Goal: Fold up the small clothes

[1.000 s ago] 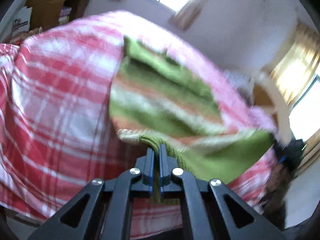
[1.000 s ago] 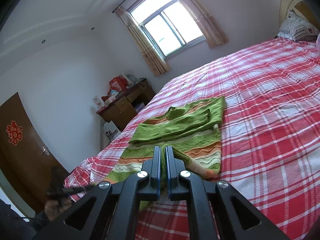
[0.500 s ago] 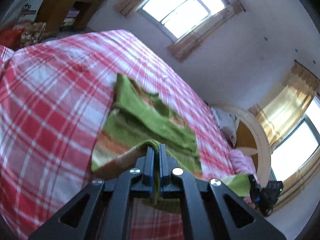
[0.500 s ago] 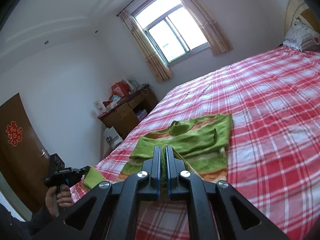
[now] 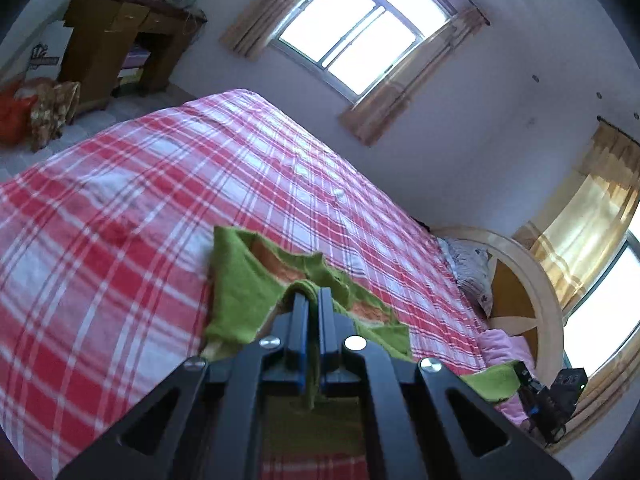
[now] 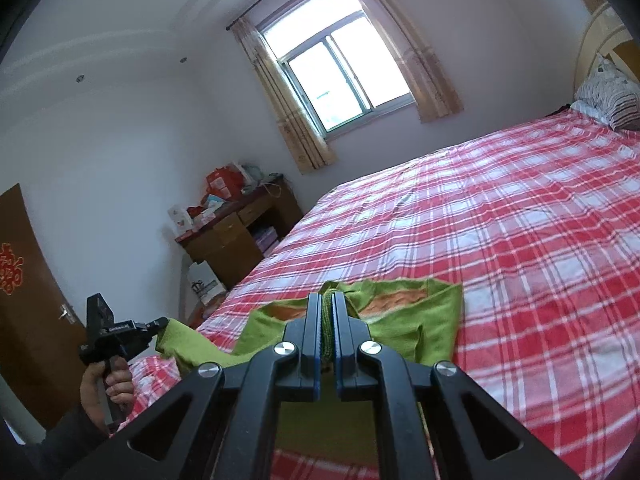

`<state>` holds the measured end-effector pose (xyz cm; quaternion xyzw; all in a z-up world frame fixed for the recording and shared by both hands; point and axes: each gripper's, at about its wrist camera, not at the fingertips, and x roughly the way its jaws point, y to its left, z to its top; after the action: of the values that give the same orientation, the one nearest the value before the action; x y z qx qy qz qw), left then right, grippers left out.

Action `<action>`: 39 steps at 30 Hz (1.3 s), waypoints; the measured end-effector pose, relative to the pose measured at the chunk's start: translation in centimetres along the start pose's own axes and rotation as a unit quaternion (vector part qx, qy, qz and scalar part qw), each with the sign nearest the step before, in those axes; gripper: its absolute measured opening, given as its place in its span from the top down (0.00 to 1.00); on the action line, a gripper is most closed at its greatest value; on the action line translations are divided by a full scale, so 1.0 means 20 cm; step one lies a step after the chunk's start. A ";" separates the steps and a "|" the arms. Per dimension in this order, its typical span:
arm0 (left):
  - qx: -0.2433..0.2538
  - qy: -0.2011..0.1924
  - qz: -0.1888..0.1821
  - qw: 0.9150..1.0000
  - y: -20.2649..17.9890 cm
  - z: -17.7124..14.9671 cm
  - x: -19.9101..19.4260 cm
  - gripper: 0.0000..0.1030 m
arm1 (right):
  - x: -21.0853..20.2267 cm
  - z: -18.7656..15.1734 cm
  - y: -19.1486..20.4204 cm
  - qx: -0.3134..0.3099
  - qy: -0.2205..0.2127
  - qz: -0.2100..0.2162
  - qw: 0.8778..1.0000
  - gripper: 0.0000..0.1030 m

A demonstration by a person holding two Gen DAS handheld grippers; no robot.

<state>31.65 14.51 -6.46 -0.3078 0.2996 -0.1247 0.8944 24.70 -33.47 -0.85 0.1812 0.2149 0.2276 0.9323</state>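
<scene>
Green sweater [image 5: 244, 292] hem clamped in left tool [image 5: 313, 294] and right tool [image 6: 329, 300], its body beyond the tips on checked bed [image 6: 520, 240].

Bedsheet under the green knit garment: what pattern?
Red, pink and white plaid bedsheet; clearest in the right wrist view.

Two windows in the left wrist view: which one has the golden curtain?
The window at the right edge, beside the headboard; the window at the top centre has beige curtains.
</scene>
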 end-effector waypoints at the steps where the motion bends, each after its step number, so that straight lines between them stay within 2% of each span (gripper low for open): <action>1: 0.002 0.001 0.004 1.000 0.00 0.01 0.03 0.97 | 0.04 0.02 -0.01 -0.001 0.004 -0.004 1.000 0.96; 8: -0.005 0.031 0.026 0.999 0.10 0.07 0.32 0.97 | 0.35 0.08 -0.16 0.008 0.035 -0.033 0.999 0.96; 14: -0.013 0.056 0.079 0.995 0.23 0.07 0.57 0.95 | 0.67 0.05 -0.38 0.028 0.086 -0.063 0.994 0.96; 16: -0.022 0.055 0.099 0.993 0.28 0.07 0.62 0.95 | 0.80 0.03 -0.45 0.018 0.115 -0.097 0.988 0.93; 17: -0.030 0.051 0.107 0.993 0.30 0.08 0.61 0.92 | 0.84 0.02 -0.48 0.015 0.126 -0.110 0.986 0.87; 18: -0.036 0.050 0.109 0.992 0.32 0.07 0.60 0.86 | 0.86 0.01 -0.50 0.013 0.130 -0.125 0.983 0.70; 20: -0.036 0.046 0.101 0.993 0.33 0.06 0.55 0.79 | 0.83 -0.01 -0.53 0.013 0.117 -0.132 0.984 0.47; 23: 0.028 0.043 0.128 0.990 0.26 0.03 0.49 0.71 | 0.73 -0.03 -0.54 0.004 0.096 -0.130 0.987 0.45; 24: 0.058 0.048 0.139 0.987 0.22 0.01 0.48 0.60 | 0.71 -0.04 -0.54 0.003 0.096 -0.133 0.987 0.45; 27: 0.139 0.055 0.161 0.976 0.11 -0.04 0.48 0.44 | 0.69 -0.06 -0.56 0.001 0.106 -0.126 0.986 0.45; 29: 0.183 0.054 0.179 0.965 0.03 -0.05 0.51 0.41 | 0.70 -0.07 -0.56 -0.004 0.116 -0.119 0.986 0.45; 32: 0.219 0.054 0.175 0.958 -0.06 -0.03 0.55 0.34 | 0.74 -0.06 -0.53 -0.015 0.132 -0.097 0.986 0.45; 34: 0.236 0.071 0.178 0.953 -0.09 -0.03 0.63 0.34 | 0.79 -0.06 -0.51 -0.028 0.150 -0.091 0.984 0.45; 37: 0.254 0.104 0.211 0.938 -0.06 -0.04 0.82 0.37 | 0.90 -0.09 -0.50 -0.044 0.183 -0.104 0.977 0.45; 38: 0.259 0.109 0.223 0.933 -0.06 -0.05 0.86 0.45 | 0.96 -0.10 -0.51 -0.046 0.204 -0.105 0.972 0.46; 39: 0.266 0.116 0.232 0.928 -0.05 -0.06 0.90 0.57 | 0.99 -0.11 -0.52 -0.051 0.217 -0.116 0.968 0.52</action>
<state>45.12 5.84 -14.92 0.0361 0.4199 -0.0235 0.9065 43.20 -31.65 -13.64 0.0536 0.4195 0.1622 0.8916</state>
